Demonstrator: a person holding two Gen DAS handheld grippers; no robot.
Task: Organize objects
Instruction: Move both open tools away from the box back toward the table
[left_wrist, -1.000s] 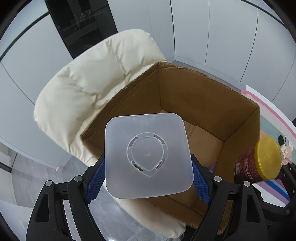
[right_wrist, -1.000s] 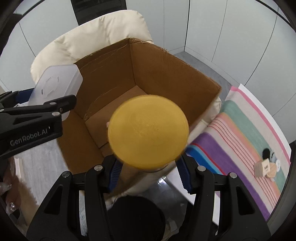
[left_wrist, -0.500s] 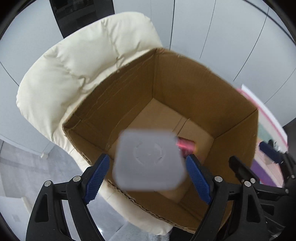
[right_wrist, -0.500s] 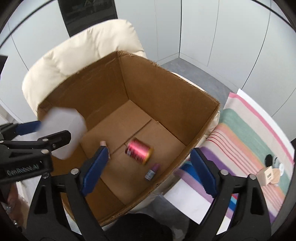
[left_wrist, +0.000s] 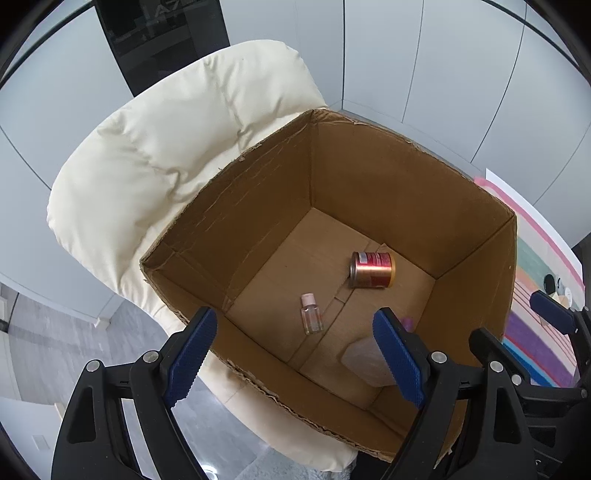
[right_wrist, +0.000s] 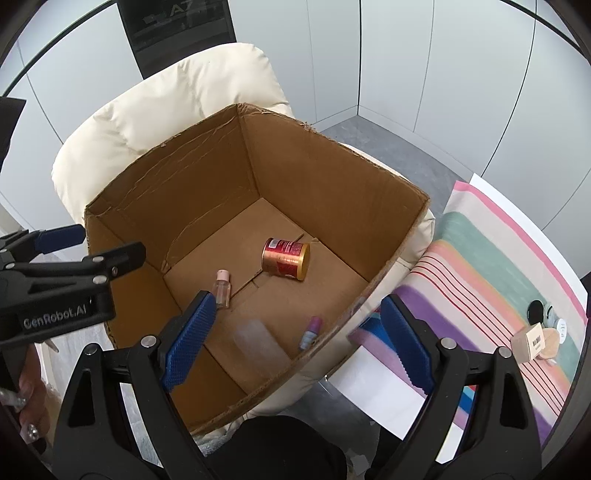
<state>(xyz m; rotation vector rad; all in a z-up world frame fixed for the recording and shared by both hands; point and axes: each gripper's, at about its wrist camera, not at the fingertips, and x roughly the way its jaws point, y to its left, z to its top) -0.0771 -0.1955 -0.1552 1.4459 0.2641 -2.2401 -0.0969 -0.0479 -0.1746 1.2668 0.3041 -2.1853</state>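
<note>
Both the left gripper and right gripper gape empty above the cardboard box, its near wall between them and the red can, small clear bottle and translucent container below.

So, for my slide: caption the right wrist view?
Open right gripper above cardboard box holding red can, bottles.

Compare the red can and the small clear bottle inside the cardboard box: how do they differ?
The red can is wide, opaque and metallic with a gold end; the small clear bottle is slim and see-through with a pink cap. The can lies nearer the box's middle, the bottle nearer the left wall. Both lie on their sides on the box floor.
</note>
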